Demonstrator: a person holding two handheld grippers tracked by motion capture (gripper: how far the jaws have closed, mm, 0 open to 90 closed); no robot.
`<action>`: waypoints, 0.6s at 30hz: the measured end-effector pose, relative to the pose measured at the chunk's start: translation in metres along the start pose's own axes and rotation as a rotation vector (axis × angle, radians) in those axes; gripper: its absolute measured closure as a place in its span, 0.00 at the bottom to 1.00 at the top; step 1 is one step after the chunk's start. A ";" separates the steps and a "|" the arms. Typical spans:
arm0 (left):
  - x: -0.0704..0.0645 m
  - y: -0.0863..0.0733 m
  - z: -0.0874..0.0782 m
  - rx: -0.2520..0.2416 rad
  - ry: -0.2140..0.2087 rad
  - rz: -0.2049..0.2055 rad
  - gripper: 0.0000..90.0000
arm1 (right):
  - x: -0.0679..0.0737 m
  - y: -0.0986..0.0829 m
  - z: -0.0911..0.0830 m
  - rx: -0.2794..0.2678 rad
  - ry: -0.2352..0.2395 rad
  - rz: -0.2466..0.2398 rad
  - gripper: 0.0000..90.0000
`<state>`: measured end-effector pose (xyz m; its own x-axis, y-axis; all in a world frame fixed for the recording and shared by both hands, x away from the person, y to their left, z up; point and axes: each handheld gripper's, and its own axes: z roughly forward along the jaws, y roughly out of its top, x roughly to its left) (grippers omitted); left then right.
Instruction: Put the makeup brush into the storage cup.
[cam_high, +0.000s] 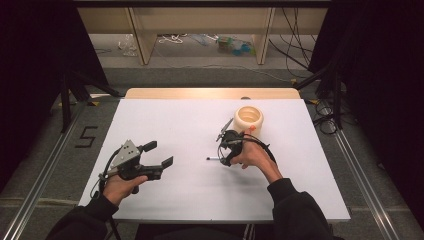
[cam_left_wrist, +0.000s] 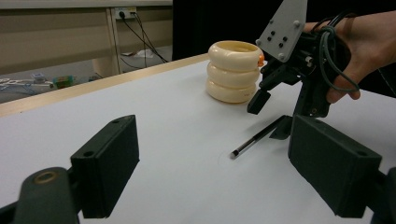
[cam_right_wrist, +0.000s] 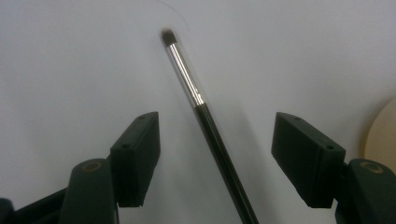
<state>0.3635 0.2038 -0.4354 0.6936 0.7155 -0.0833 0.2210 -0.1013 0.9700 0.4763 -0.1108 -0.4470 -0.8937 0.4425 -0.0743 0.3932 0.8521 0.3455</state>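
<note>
A thin black brush (cam_high: 212, 159) with a silver ferrule lies flat on the white table (cam_high: 170, 120). My right gripper (cam_high: 226, 148) hangs over its handle end, tilted down, open. In the right gripper view the brush (cam_right_wrist: 201, 107) runs between the two spread jaws of the right gripper (cam_right_wrist: 217, 126), touching neither. The left gripper view shows the brush (cam_left_wrist: 257, 137) with its bristle tip pointing toward me and the right gripper (cam_left_wrist: 270, 116) above it. My left gripper (cam_high: 159, 154) is held open over the table's left part, with nothing between the jaws of the left gripper (cam_left_wrist: 219, 172).
A cream ribbed round holder (cam_high: 248, 120) stands just behind the right hand; the cream holder (cam_left_wrist: 233, 70) has something orange behind its rim. A wooden strip (cam_high: 210, 93) edges the table's far side. Cables lie on the floor at the right.
</note>
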 end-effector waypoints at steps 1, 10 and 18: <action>0.000 0.000 0.000 -0.003 -0.003 -0.001 0.18 | -0.001 0.000 0.000 0.003 0.008 -0.003 0.39; 0.000 0.000 0.000 -0.002 -0.003 -0.005 0.18 | 0.000 0.005 0.004 0.029 0.029 -0.006 0.42; 0.000 0.001 0.001 -0.004 -0.009 -0.002 0.18 | -0.004 0.006 0.010 0.057 0.051 -0.009 0.46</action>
<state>0.3645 0.2034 -0.4350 0.6991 0.7096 -0.0874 0.2195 -0.0966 0.9708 0.4841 -0.1048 -0.4545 -0.9067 0.4207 -0.0288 0.3951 0.8714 0.2910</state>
